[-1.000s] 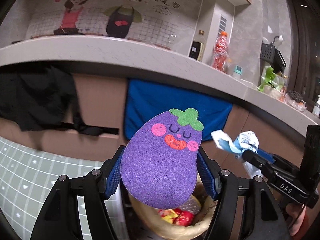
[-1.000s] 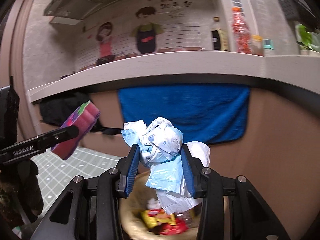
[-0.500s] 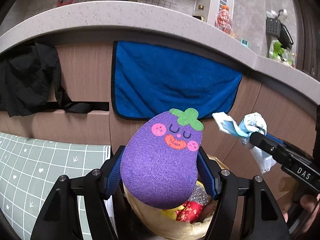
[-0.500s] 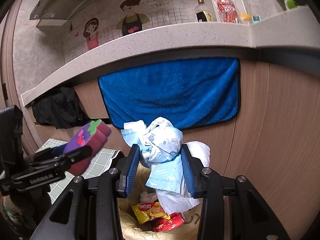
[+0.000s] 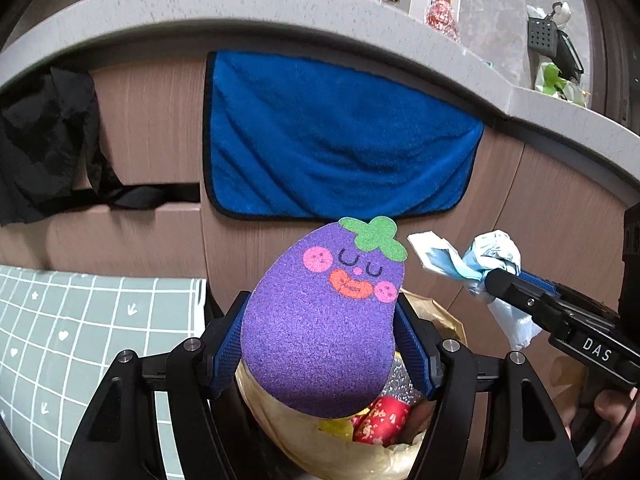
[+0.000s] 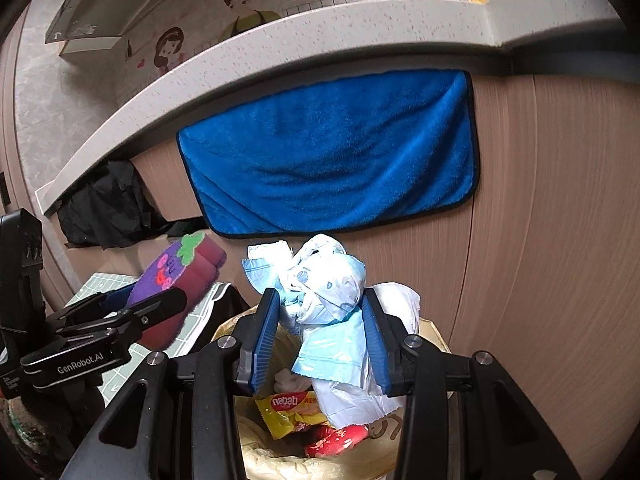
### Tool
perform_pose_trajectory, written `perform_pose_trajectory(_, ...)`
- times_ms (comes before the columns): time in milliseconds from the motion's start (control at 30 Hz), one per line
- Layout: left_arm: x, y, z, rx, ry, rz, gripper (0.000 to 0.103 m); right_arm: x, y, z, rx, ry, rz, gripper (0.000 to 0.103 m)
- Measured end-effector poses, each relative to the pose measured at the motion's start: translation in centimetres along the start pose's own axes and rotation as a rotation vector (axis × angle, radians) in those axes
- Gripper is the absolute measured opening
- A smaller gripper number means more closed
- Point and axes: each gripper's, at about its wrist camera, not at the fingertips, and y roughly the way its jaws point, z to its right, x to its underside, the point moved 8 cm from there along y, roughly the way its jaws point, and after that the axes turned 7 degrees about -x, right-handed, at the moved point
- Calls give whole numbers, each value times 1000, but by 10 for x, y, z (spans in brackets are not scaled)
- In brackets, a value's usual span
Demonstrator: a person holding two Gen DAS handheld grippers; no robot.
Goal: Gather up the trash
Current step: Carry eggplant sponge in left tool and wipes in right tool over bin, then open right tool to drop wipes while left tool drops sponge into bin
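My left gripper [image 5: 320, 344] is shut on a purple eggplant-shaped sponge [image 5: 320, 320] with a smiling face, held above a bin lined with a tan bag [image 5: 340, 452]. My right gripper [image 6: 316, 340] is shut on a crumpled wad of blue and white wrappers [image 6: 324, 300], held over the same bin [image 6: 280, 464]. Inside lie a yellow snack wrapper [image 6: 284, 412] and a red wrapper [image 6: 336, 440]. In the left wrist view the right gripper [image 5: 500, 280] with the wad [image 5: 476, 260] is to the right. In the right wrist view the left gripper's sponge [image 6: 176, 276] is at left.
A blue towel [image 5: 332, 140] hangs on the wooden cabinet front under a grey countertop [image 5: 280, 4]. A black cloth [image 5: 44, 140] hangs to the left. A green grid-pattern mat [image 5: 80, 340] lies at lower left. Bottles stand on the counter.
Both grippers have tilted downward and come closer to the bin, so its contents show more. Each still holds its item.
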Motion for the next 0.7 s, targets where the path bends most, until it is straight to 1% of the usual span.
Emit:
perform_pose_trajectory(200,6,16,-4,-14,-5,-25,68,7,11,6,5,16,-25,39)
perform_pose_trajectory(467,14,30,-5,-3,-5,-59,68,15,27,12,7,49,-54,39)
perform_pose_trajectory(600,13,37,-8,8,-22,-73,68,18,31,14,10,63,-65,41)
perform_pose_trajectory(700,12,43,-6,32,-32,-82,68,20,33,18,25,74,-76,45)
